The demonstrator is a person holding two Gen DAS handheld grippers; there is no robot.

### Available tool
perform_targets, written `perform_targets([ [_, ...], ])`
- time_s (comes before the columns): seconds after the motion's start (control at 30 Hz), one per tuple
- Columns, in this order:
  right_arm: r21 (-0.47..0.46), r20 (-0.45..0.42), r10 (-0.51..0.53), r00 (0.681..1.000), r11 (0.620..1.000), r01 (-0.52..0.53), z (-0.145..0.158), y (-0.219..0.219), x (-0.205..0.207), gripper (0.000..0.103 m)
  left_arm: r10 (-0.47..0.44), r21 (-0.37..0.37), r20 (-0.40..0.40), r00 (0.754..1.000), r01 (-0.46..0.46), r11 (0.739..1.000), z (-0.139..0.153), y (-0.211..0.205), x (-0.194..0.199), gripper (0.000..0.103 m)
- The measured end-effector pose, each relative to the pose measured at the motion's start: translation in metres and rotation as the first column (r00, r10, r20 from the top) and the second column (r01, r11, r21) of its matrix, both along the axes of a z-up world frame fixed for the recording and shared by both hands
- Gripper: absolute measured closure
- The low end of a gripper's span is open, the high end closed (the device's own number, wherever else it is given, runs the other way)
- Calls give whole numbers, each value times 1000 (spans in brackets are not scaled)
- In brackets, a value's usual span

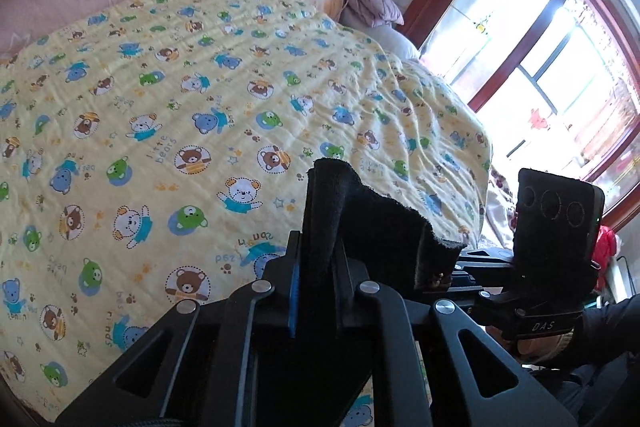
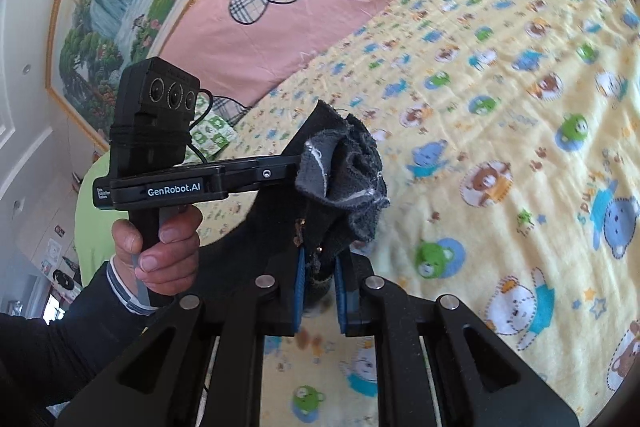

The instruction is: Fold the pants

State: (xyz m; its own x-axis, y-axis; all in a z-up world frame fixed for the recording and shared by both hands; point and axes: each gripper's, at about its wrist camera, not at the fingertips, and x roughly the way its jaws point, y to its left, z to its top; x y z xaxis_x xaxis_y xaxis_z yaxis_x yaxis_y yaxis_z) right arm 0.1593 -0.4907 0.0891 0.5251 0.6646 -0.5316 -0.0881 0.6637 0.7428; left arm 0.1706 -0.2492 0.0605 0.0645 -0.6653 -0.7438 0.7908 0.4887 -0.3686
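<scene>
Both grippers are clamping the black pants (image 1: 384, 223) and holding them up in the air above the yellow bear-print blanket (image 1: 192, 115): the left gripper (image 1: 320, 267) is pinching one bunched edge, the right gripper (image 2: 320, 291) another. This is looking like the lift-and-spread step. Next, the cloth probably needs stretching taut and lowering flat onto the blanket.

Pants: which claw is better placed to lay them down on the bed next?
Neither clearly. The left claw and right claw are both shut on the black pants, held above the quilt. Probably both should lower together.
</scene>
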Motion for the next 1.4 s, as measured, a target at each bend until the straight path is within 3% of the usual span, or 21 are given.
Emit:
perform_targets([
  [0.23, -5, 121, 89, 989, 996, -89, 44, 26, 3, 89, 81, -94, 57, 995, -76, 993, 36, 52, -17, 92],
  [0.4, -1, 212, 198, 957, 979, -202, 66, 60, 6, 89, 155, -143, 77, 985, -143, 979, 53, 102, -30, 92],
  [0.57, 31, 224, 306, 925, 947, -321, 71, 100, 12, 89, 229, -168, 92, 969, -211, 963, 55, 143, -42, 92],
  [0.97, 36, 156, 474, 867, 874, -484, 41, 180, 26, 89, 381, -189, 6, 925, -373, 908, 10, 217, -52, 97],
  [1.4, -23, 51, 587, 808, 809, -587, 9, 218, 24, 88, 492, -142, -131, 861, -507, 850, -53, 259, -50, 97],
])
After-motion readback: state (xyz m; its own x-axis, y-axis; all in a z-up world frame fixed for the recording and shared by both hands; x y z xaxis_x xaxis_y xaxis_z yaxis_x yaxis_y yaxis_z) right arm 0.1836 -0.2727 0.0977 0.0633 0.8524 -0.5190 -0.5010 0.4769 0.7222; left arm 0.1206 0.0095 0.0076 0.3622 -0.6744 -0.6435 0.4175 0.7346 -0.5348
